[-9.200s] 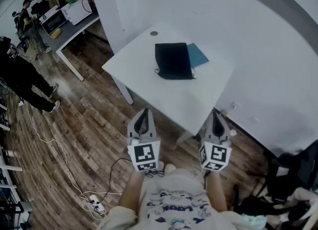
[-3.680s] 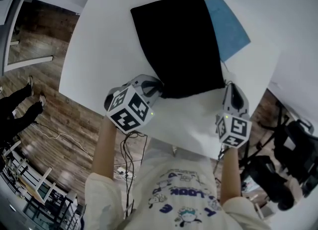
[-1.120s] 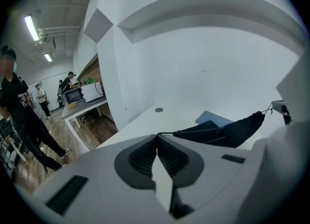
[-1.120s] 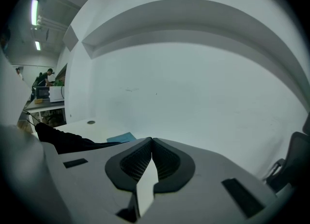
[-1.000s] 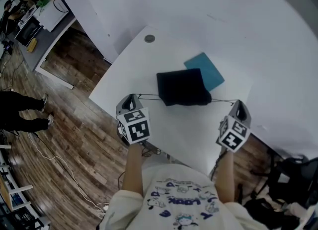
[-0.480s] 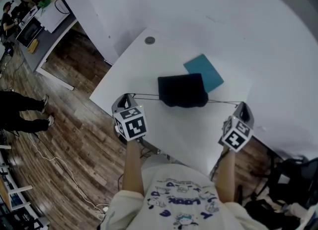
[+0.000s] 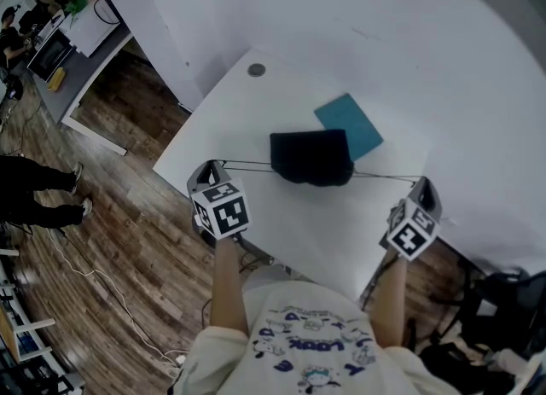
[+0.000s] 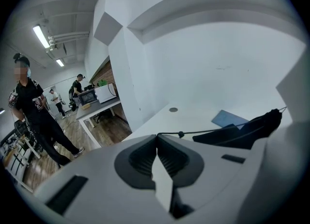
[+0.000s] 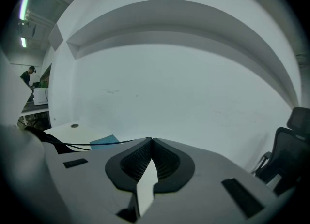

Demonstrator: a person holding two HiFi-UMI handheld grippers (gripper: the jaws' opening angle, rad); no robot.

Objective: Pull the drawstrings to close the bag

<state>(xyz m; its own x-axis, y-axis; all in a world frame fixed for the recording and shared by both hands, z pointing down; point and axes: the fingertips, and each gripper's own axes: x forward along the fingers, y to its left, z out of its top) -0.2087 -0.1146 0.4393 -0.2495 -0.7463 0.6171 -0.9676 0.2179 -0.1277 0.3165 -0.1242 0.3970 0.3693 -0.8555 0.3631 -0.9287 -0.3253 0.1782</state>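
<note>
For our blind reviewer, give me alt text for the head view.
The left gripper and right gripper each clamp a drawstring, stretched taut sideways from a black bag over a white table. A blue sheet lies beyond it.

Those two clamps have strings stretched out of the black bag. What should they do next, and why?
Probably a small pull outward. The left gripper and right gripper are shut on taut strings, and the bag looks bunched at its mouth, perhaps not fully closed.

Bag (image 7: 311, 156) on table (image 7: 243, 120) — sheet (image 7: 354, 122) behind
</note>
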